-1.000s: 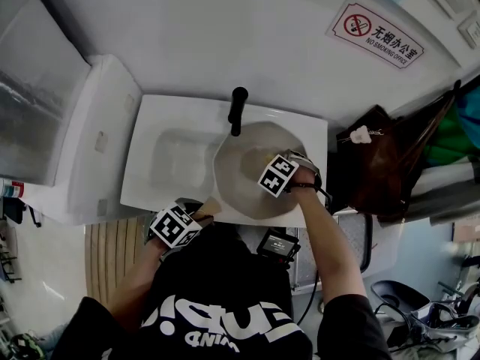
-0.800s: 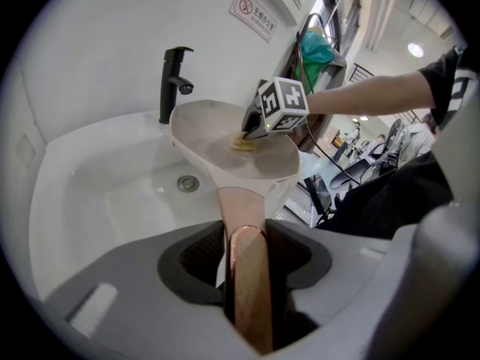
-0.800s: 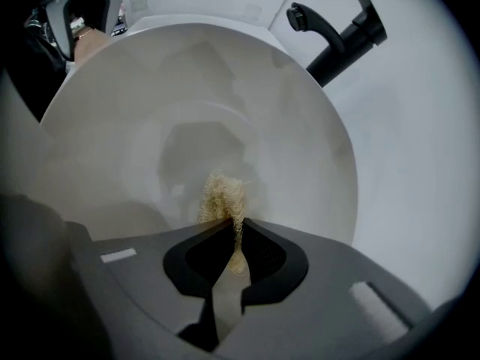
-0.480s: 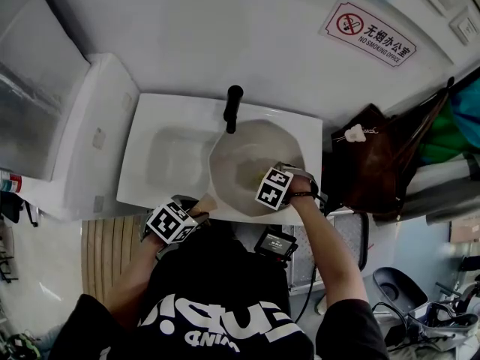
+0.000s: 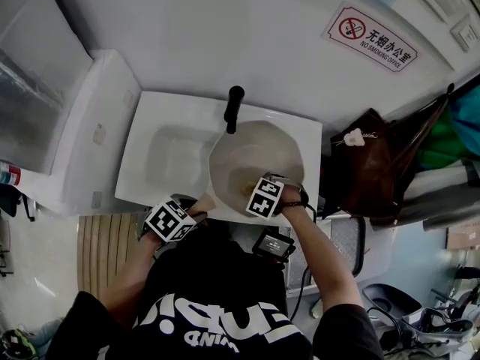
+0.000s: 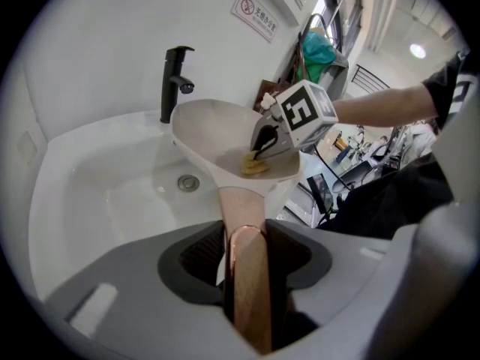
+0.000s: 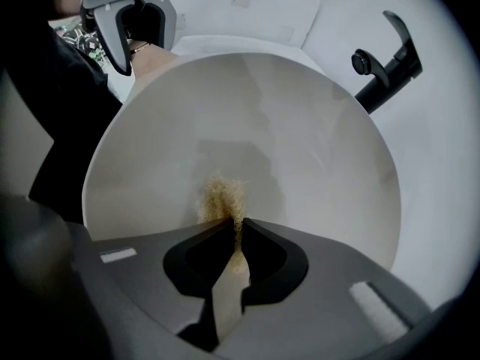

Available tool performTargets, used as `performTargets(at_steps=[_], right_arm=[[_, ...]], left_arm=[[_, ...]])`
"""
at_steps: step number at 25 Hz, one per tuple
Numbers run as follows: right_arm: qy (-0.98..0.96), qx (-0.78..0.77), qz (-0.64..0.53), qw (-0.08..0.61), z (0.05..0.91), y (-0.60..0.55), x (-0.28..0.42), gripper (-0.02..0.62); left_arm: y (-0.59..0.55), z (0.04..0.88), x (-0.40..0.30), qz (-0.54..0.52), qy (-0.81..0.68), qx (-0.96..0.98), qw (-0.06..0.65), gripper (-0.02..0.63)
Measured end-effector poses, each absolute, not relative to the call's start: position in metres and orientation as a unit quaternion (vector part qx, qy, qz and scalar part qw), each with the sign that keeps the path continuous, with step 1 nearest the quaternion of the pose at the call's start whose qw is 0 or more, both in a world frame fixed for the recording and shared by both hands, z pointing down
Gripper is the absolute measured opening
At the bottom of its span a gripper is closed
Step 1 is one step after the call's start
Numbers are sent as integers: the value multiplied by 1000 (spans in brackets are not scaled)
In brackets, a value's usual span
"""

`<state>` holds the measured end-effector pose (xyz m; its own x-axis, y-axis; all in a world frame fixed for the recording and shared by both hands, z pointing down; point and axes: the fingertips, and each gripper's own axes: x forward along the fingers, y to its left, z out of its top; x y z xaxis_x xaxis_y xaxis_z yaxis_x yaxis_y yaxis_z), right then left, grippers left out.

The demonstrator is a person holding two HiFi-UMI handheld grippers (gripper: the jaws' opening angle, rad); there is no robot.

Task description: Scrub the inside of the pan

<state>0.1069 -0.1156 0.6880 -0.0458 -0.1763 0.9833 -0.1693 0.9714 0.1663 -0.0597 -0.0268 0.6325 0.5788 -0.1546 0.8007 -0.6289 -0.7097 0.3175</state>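
Your left hand-held gripper [image 6: 246, 255] has its jaws clamped on the pan handle [image 6: 244, 216], a flat, tan, wood-toned bar with a copper-coloured end. The pan [image 5: 259, 156] is a round, shallow, pale cream vessel with a smooth matte interior. It sits at the centre of the head view, over the right half of the sink [image 5: 150, 137], with its rim just beside the faucet [image 5: 233, 109]. Your right hand-held gripper [image 7: 234, 227] points down into the lower centre of the bowl. Its jaws are pinched nearly together on a scrubber [image 7: 223, 195], a yellowish fibrous tuft whose free end touches the pan floor.

The sink is a white, glossy, rectangular basin with rounded corners and a round metal drain [image 6: 188, 182]. The faucet is a matte black post with a side lever. The wall behind it is plain white. A brown bag [image 5: 375, 167] shows at the right of the head view.

A sign [image 5: 370, 37] at the upper right carries a red no-smoking symbol, 无烟办公室 and "NO SMOKING OFFICE".
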Motion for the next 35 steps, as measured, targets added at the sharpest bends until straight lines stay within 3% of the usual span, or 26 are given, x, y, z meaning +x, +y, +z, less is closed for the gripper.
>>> performTargets(at_steps=[19,35], right_arm=[[-764,123,-2,633,689,-129,29,38],[-753,188,-21,630,690,-190,27,38]], left_arm=[[-26,634,-58,396,-233,836,301,167],[-23,639,-59,396,-229,832,313,166]])
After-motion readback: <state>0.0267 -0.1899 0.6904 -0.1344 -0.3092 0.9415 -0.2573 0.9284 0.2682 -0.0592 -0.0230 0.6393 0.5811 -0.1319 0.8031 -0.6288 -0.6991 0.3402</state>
